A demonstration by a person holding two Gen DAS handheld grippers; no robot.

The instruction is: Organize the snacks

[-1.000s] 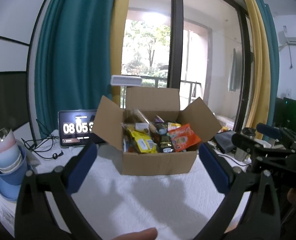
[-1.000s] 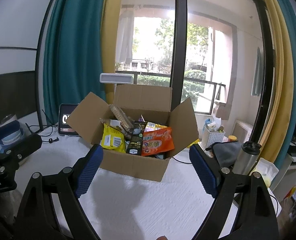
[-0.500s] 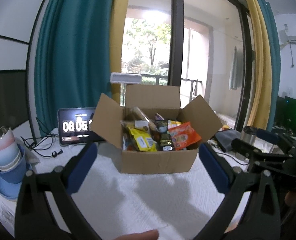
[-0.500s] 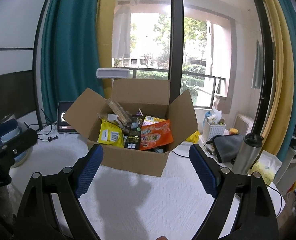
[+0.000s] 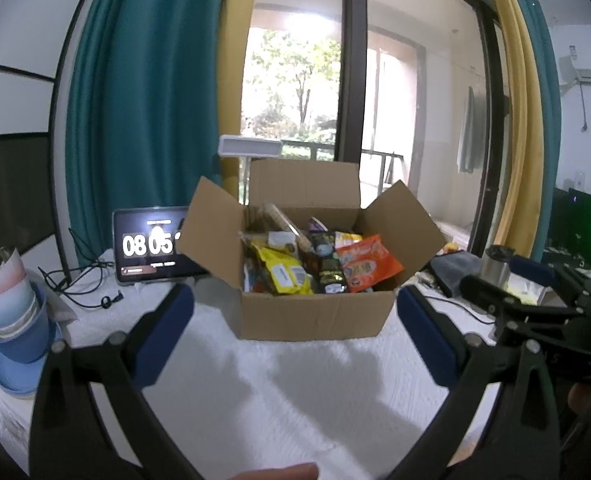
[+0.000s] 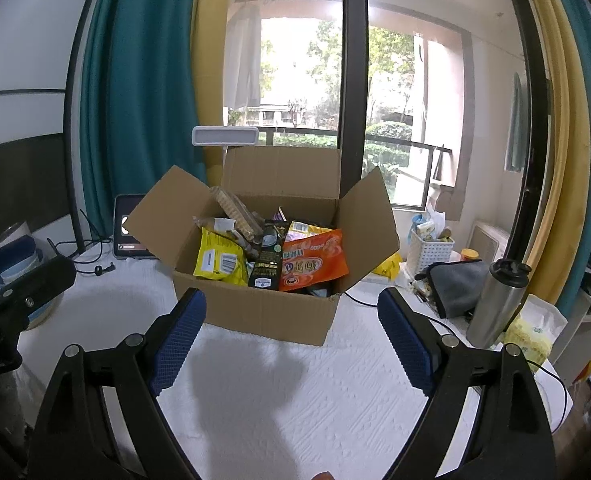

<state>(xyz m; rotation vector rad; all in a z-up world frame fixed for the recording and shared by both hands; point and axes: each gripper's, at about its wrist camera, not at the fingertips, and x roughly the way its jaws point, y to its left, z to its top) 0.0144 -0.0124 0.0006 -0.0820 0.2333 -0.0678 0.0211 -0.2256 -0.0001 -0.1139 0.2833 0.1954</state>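
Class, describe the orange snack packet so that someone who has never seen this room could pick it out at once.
Find the open cardboard box in the middle of the white-covered table, in front of the window. Among the snacks piled inside, the orange packet leans at the front right, beside a black packet. It is the only bright orange one; the yellow packet lies left.

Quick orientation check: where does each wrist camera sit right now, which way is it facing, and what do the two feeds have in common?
Left wrist: on the left claw, facing the open cardboard box head-on; own open fingers and a fingertip at the bottom edge show, the right claw at right.
Right wrist: on the right claw, facing the box from further right; own open fingers show, the left claw at left.
Shared: box, orange snack bag, clock tablet, steel bottle.
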